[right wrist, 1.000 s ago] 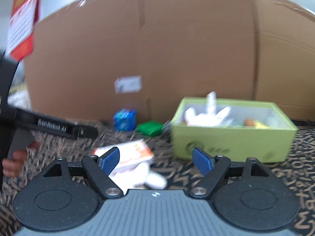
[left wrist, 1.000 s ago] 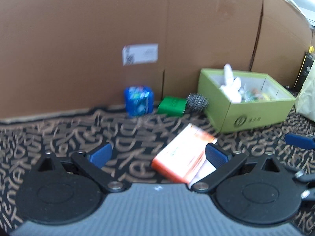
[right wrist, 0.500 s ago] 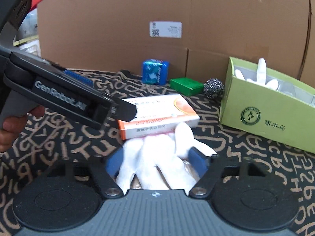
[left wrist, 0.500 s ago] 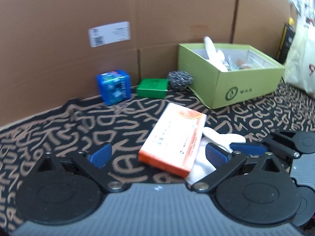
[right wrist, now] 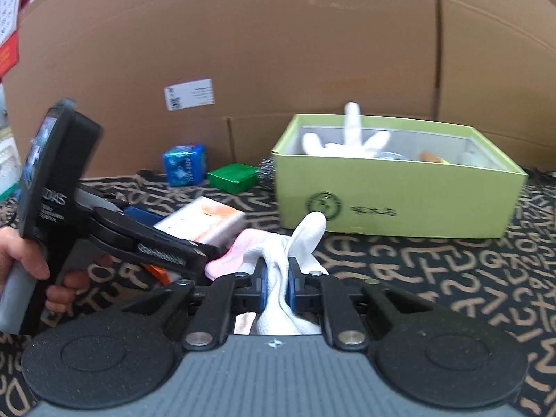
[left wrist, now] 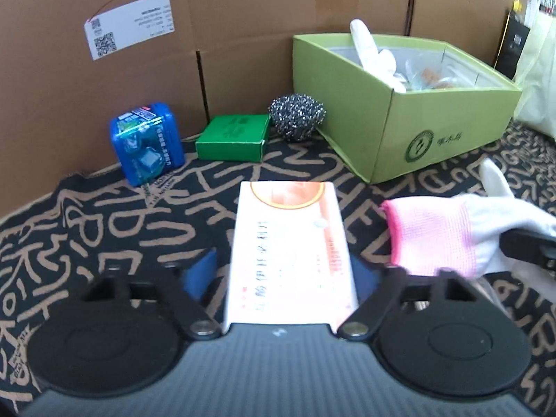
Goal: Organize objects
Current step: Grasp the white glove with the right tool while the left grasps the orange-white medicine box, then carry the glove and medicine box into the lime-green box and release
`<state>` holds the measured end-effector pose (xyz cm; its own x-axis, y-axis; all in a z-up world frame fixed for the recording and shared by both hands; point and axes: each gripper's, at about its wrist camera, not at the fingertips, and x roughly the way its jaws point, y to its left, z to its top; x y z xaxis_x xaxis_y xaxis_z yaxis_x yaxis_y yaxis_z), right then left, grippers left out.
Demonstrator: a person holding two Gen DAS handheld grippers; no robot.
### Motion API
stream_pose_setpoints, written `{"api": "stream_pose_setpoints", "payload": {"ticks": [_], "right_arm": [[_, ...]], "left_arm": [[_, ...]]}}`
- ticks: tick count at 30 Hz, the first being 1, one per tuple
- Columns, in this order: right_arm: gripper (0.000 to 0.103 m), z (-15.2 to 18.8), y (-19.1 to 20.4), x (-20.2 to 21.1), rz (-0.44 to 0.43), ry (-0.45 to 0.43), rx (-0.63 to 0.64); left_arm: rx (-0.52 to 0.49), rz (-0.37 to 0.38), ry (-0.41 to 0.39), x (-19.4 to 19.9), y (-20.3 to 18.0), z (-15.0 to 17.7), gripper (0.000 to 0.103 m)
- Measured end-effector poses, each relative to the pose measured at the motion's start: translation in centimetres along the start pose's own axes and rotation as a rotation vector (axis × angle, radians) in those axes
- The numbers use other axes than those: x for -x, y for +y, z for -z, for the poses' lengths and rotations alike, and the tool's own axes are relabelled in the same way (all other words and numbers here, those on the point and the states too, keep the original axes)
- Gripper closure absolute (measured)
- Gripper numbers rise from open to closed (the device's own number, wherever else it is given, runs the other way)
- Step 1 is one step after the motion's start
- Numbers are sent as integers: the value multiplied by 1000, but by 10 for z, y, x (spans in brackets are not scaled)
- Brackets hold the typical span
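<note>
A flat orange-and-white box lies on the patterned cloth between the fingers of my left gripper. Its jaws are closing, and a small gap still shows beside the left pad. My right gripper is shut on a white glove with a pink cuff. In the left wrist view the same glove hangs just right of the box. The light green open box stands behind it, holding another white glove and small items.
A blue cube pack, a small green box and a steel scourer sit along the cardboard wall. A person's hand grips the left tool's handle. A pale bag stands at the far right.
My left gripper moved forward and down over the orange-and-white box, and its jaws narrowed around it. My right gripper closed on the white glove and raised it off the cloth.
</note>
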<state>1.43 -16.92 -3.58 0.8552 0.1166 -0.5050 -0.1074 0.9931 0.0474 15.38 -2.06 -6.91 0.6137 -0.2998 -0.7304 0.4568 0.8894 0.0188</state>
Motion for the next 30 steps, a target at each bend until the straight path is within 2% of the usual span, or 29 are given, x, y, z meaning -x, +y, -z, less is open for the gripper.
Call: {"api": "stream_pose_setpoints", "payload": {"ticks": [3,5,6,7,8,9,10,13,17,18,19,20,22,24,28,30], "right_arm": [[90,3,-8,0,56,45,-20],[85,6,-13,2,23,84,-29],[71,7,-13,4,-12,102,-23],[50,8,-14,6,-42,103,-19],[40,7,-13,9,-58,91,-14],[32,6,-10,10,-62,73,2],[32,3,-7,10,-53,54,30],[32,-4,3,1,-9,52,93],[32,-2,4,-20,-67,132,81],[35,1,5,-24,-70,144,83],[47,3,4,-28,-64,156,80],[53,5,3,-30,-68,161,63],[69,3,-5,-29,-84,155,-5],[77,1,-10,-26,-102,138,-54],[88,-2,-18,-15,-122,94,-113],[89,-4,-21,-8,-116,64,-119]], "left_arm": [[-12,-27,10,11,9,5,38],[-15,-39,25,19,18,14,38],[-10,-40,25,23,23,19,37],[1,-32,29,27,26,22,37],[16,-20,33,30,29,23,35],[28,-13,34,31,30,24,27],[36,-17,32,32,30,23,18],[21,-54,20,28,26,20,14],[21,-70,32,19,25,22,6],[24,-69,28,18,25,23,6],[30,-62,26,18,27,23,8],[39,-47,27,19,28,24,11],[45,-36,21,22,28,24,27],[58,-31,20,25,29,23,37],[77,-18,13,31,26,25,37],[65,-9,-6,39,20,26,37]]}}
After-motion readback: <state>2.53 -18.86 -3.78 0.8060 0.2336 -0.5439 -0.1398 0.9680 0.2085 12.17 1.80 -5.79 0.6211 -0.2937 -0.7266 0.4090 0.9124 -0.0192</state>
